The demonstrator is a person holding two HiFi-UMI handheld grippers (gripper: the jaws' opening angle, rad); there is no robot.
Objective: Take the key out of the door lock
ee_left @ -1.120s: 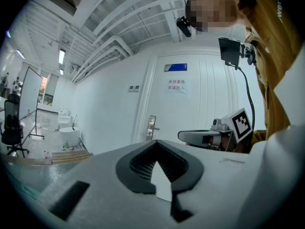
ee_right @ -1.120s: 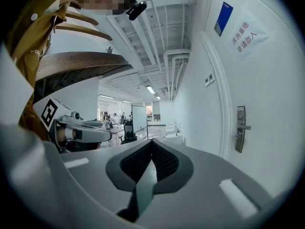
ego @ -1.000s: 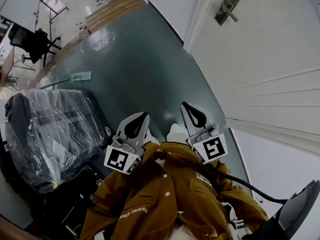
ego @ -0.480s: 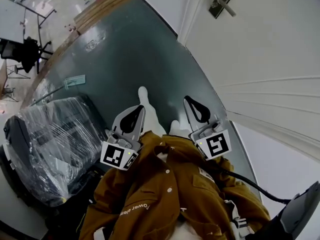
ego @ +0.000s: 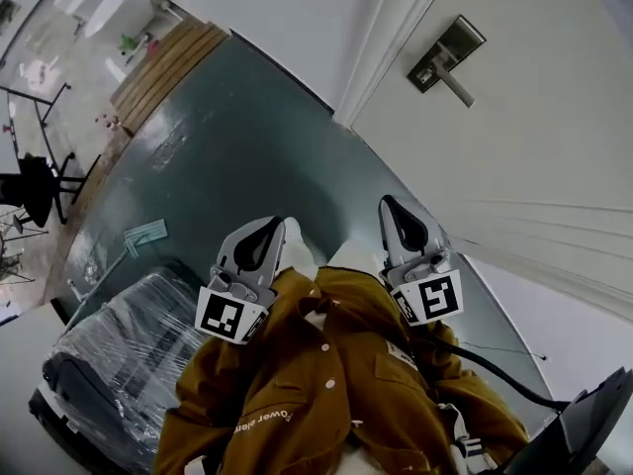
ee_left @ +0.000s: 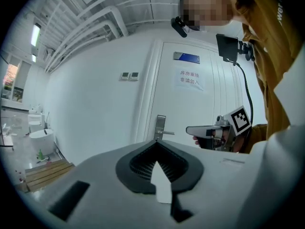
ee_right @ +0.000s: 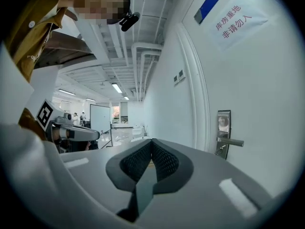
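The metal door lock (ego: 447, 55) with its lever handle sits on the white door (ego: 554, 127), far ahead of both grippers. In the right gripper view the lock (ee_right: 223, 133) is off to the right; a small piece hangs under its lever (ee_right: 220, 150), too small to tell as the key. My left gripper (ego: 263, 236) and right gripper (ego: 400, 214) are held side by side in front of the person's brown jacket, both shut and holding nothing. The left gripper view has the lock (ee_left: 160, 128) straight beyond its closed tips (ee_left: 156, 143), with the right gripper (ee_left: 209, 130) beside it.
A dark green floor (ego: 247, 137) runs along the wall to a wooden platform (ego: 163, 67). A plastic-wrapped black bundle (ego: 119, 364) stands at the lower left, with a paper sheet (ego: 145, 234) on the floor nearby. A printed notice (ee_left: 190, 78) hangs on the door.
The head view has swung: the lock now shows lower and more fully, and the wrapped bundle has slid toward the lower left. Both grippers stay shut, raised slightly.
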